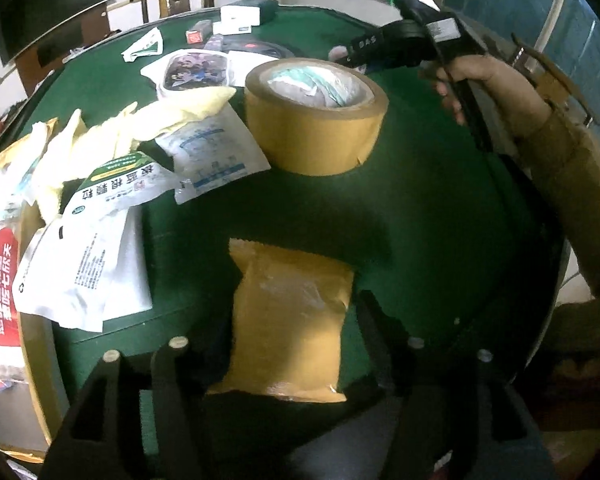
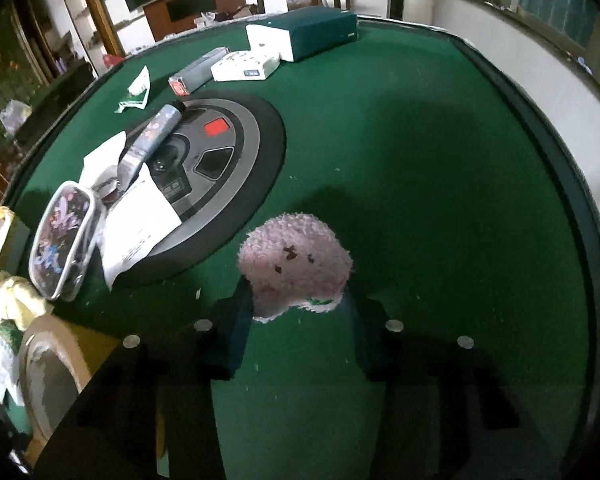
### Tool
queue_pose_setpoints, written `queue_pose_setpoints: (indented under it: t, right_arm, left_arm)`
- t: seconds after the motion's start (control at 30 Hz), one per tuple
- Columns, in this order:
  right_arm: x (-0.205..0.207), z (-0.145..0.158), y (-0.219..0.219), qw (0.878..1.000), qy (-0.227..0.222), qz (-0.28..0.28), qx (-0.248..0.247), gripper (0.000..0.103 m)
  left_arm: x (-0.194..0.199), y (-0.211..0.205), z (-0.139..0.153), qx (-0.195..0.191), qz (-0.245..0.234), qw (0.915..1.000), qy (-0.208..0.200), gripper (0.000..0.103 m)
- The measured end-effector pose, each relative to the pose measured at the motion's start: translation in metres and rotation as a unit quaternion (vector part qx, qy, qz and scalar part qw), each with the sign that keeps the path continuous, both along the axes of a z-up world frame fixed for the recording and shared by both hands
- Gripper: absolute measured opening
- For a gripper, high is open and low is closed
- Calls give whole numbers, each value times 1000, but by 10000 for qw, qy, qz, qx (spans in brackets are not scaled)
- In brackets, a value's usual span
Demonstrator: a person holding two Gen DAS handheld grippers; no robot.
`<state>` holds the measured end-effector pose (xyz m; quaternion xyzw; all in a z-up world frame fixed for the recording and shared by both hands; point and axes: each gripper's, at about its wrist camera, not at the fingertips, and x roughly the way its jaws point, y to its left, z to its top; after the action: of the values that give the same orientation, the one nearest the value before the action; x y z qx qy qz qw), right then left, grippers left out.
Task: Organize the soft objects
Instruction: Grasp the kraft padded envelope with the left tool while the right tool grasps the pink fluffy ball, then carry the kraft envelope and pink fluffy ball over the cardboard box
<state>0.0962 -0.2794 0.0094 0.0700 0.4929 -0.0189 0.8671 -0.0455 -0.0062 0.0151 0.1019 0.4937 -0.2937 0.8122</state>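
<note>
In the left wrist view my left gripper (image 1: 288, 320) is shut on a yellow-brown soft packet (image 1: 288, 320) held above the green felt table (image 1: 420, 200). In the right wrist view my right gripper (image 2: 298, 304) is shut on a pink fluffy soft toy (image 2: 294, 264) with small dark face marks, held over the table (image 2: 440, 200). The right gripper (image 1: 404, 40) and the hand on it also show at the upper right of the left wrist view. A pile of white sachets (image 1: 100, 216) and a pale yellow cloth (image 1: 148, 120) lie at the left.
A big roll of brown tape (image 1: 316, 120) stands mid-table. A patterned pouch (image 2: 62, 240), papers and a tube (image 2: 152, 136) lie on the round grey centre unit (image 2: 228, 148). White and dark green boxes (image 2: 300, 36) sit at the far edge.
</note>
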Motion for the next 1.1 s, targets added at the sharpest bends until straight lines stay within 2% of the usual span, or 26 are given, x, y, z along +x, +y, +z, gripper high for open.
queue_pose_setpoints:
  t: [0.3,0.4,0.47,0.57,0.67,1.1]
  right_arm:
    - [-53,20,-1,9977,-415,116,521,42]
    - [-67,26,5,9957,-530,208,735,42]
    - [-75,33,11,9933,-642,304,908,42]
    - [-81,42,21,9917,-759,467,924,42]
    - [-83,48,28,9918,-811,523,834,42]
    - [-94,55,47,9891,-876,781,894,42]
  left_arm:
    - [-6,0,-3,204,-83,9998,-30,65]
    - [-5,1,-4,212,-58,9997,-89,45]
    - [-7,0,-4,339,-1,9992,-220,44]
    - [-5,4,-3,90,153,9997,-153,44]
    - [-9,3,-2,73,200,9995,-236,44]
    - [-7,16,12,-572,640,9961,-183,44]
